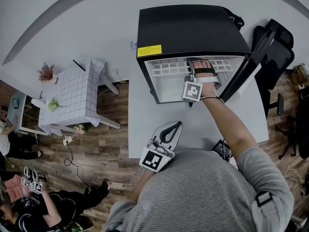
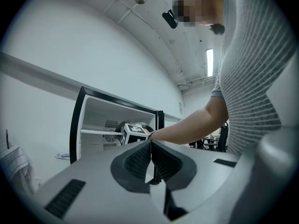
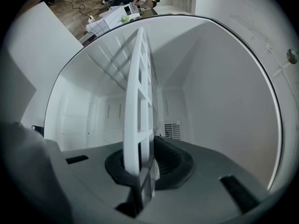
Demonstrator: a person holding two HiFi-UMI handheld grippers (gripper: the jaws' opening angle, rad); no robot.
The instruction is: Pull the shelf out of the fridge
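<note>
Shelf (image 3: 138, 101): white plastic grid, edge-on in the right gripper view, inside the fridge (image 1: 188, 28).
Right gripper (image 3: 140, 169): jaws pinch the shelf's front edge at the fridge mouth.
Left gripper (image 2: 150, 148): jaws pressed together, well back from the fridge.
Room: door (image 1: 253, 57) swung wide at right; table (image 1: 145, 134) extends in front.

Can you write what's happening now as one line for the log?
right gripper: shut on shelf edge, inside fridge | left gripper: shut, empty, outside fridge | fridge door: open | shelf: not yet out

No legible text; yellow label (image 1: 148, 50) on fridge (image 1: 188, 28) top too small.
</note>
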